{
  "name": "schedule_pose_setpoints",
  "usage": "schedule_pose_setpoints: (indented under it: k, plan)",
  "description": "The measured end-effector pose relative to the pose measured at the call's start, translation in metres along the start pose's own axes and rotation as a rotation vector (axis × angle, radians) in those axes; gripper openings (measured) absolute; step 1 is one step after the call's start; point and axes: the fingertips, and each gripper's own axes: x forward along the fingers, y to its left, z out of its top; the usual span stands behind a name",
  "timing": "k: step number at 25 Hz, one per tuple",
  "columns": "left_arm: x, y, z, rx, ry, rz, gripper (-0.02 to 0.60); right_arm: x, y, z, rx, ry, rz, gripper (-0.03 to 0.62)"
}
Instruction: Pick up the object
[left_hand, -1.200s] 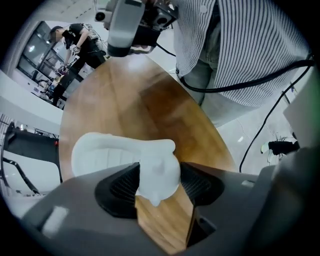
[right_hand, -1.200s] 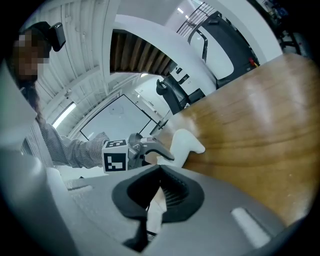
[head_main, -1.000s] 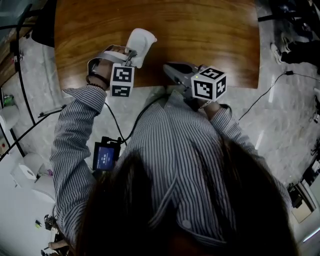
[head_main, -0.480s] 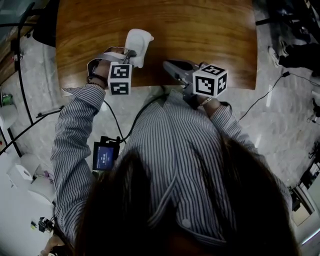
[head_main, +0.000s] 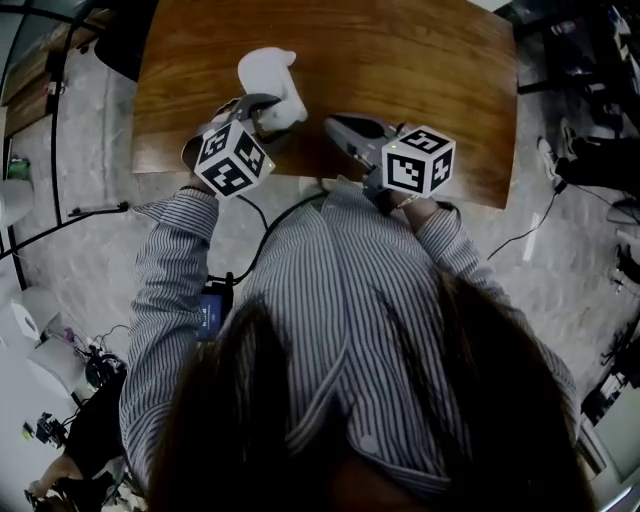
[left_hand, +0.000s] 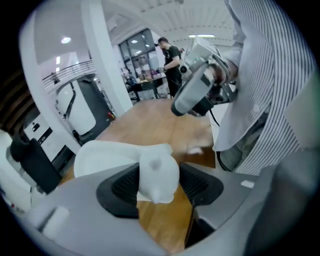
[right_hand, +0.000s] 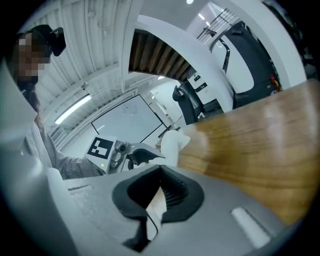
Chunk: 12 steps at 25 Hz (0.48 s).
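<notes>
Nearest is the person's striped shirt (head_main: 330, 300), both sleeves reaching forward to the near edge of the wooden desk (head_main: 400, 60). The left tongs (head_main: 262, 108) point steeply down over the desk's near-left part, their marker cube (head_main: 232, 160) tilted toward the sleeve. They are clamped on the white object (head_main: 272, 80): in the left gripper view the two black pads (left_hand: 122, 187) press its rounded white end (left_hand: 157, 172) from both sides, the jaws standing wide around it, and bare wood shows beneath it. The rest of the object juts out past the jaws toward the far side of the desk.

Just to the right, apart from the object, the right tongs (head_main: 335, 128) lie nearly level over the near edge. Their pads are drawn together with nothing between them. Beyond the desk, the left gripper view shows a person standing far off (left_hand: 170, 55) in a bright room
</notes>
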Motion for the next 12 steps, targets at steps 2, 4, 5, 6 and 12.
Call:
schedule_pose_setpoints:
  k: [2, 4, 5, 6, 12]
  plan:
    - [-0.013, 0.004, 0.011, -0.114, -0.087, 0.042, 0.252, 0.0, 0.002, 0.009, -0.044, -0.016, -0.014, 0.002]
    - [-0.026, 0.008, 0.021, -0.231, -0.185, 0.078, 0.252, 0.001, 0.002, 0.019, -0.067, -0.039, -0.028, 0.001]
    - [-0.032, 0.01, 0.024, -0.284, -0.23, 0.096, 0.252, 0.001, 0.002, 0.024, -0.072, -0.051, -0.033, 0.0]
    - [-0.037, 0.013, 0.027, -0.336, -0.273, 0.115, 0.252, 0.001, 0.002, 0.028, -0.071, -0.063, -0.039, 0.001]
    - [-0.06, 0.028, 0.034, -0.602, -0.491, 0.236, 0.251, 0.001, -0.006, 0.041, -0.038, -0.133, -0.075, 0.0]
